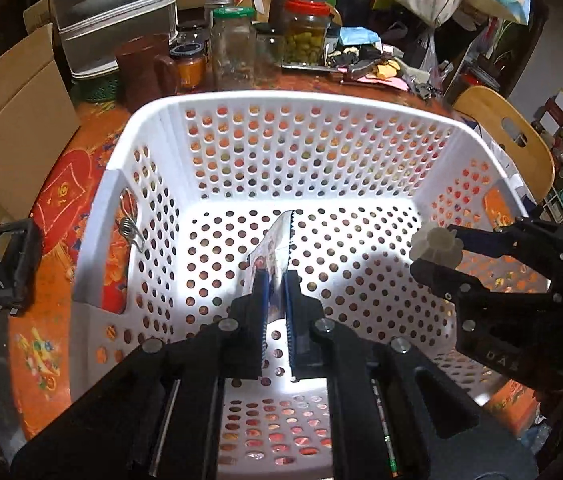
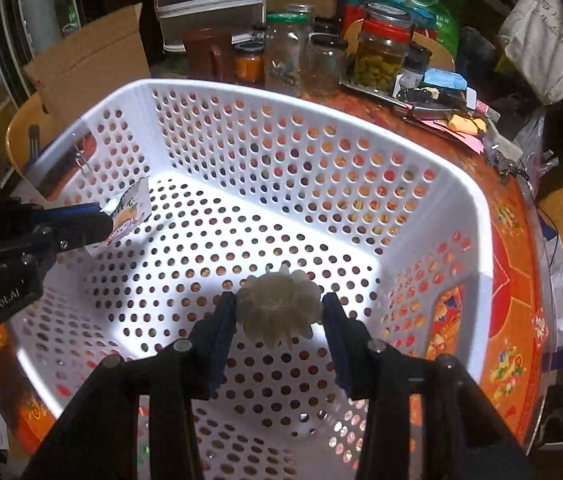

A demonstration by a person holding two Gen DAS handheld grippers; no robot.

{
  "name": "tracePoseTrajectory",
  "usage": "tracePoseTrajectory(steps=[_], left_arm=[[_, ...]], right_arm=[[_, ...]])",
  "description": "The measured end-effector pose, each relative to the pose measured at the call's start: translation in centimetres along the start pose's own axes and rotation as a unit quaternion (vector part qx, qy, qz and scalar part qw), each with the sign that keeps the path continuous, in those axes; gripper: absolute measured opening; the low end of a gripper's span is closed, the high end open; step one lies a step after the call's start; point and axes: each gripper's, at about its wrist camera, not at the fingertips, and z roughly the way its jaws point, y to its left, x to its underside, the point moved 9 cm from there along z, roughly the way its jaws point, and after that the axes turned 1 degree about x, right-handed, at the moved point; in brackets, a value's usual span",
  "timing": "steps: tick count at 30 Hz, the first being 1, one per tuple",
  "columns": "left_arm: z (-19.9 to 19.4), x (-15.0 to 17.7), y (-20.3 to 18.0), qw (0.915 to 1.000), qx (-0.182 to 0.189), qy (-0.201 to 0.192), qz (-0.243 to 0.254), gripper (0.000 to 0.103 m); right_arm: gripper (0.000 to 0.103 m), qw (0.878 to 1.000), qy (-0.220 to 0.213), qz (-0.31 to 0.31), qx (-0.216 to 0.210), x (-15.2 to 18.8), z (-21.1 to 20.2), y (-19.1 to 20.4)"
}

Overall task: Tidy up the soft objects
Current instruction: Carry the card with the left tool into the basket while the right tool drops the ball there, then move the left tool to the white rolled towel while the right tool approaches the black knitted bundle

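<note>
Over the white perforated basket (image 1: 153, 120), we hold both tools above its floor. The left gripper (image 1: 277, 276) pinches a printed packet (image 1: 271, 248) edge-on in its own view — long axis running straight away from us, serrated end toward the far wall. Only the right wrist view shows the packet's printed face (image 2: 127, 216). The right gripper (image 2: 279, 308) clamps a pale ribbed soft ball (image 2: 279, 308) between blue pads (image 2: 221, 320). Jars (image 1: 305, 32) crowd the table (image 1: 61, 208) behind.
</note>
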Motion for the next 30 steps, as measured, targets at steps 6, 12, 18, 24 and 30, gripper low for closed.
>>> tracePoseTrajectory(steps=[6,12,18,24,30], left_arm=[[-0.4,0.1,0.2,0.9999,0.01,-0.013,-0.004,0.038],[-2.2,-0.2,0.1,0.9989,0.017,-0.044,-0.003,0.061],[-6.0,-0.1,0.2,0.9955,0.032,-0.09,-0.004,0.076],[-10.7,1.4,0.7,0.9897,0.018,-0.142,0.01,0.092],[-14.1,4.4,0.6,0.9854,-0.001,-0.169,0.022,0.097]], right_arm=[[0.043,1.0,0.0,-0.007,0.006,0.1,0.4,0.5],[0.062,1.0,-0.022,-0.001,-0.006,-0.1,-0.6,0.7],[0.077,0.997,-0.07,0.008,-0.024,-0.4,-3.7,1.0],[0.099,0.991,-0.128,0.022,-0.03,0.6,-7.6,0.7],[0.103,0.986,-0.162,0.036,-0.024,2.6,-9.9,0.1]])
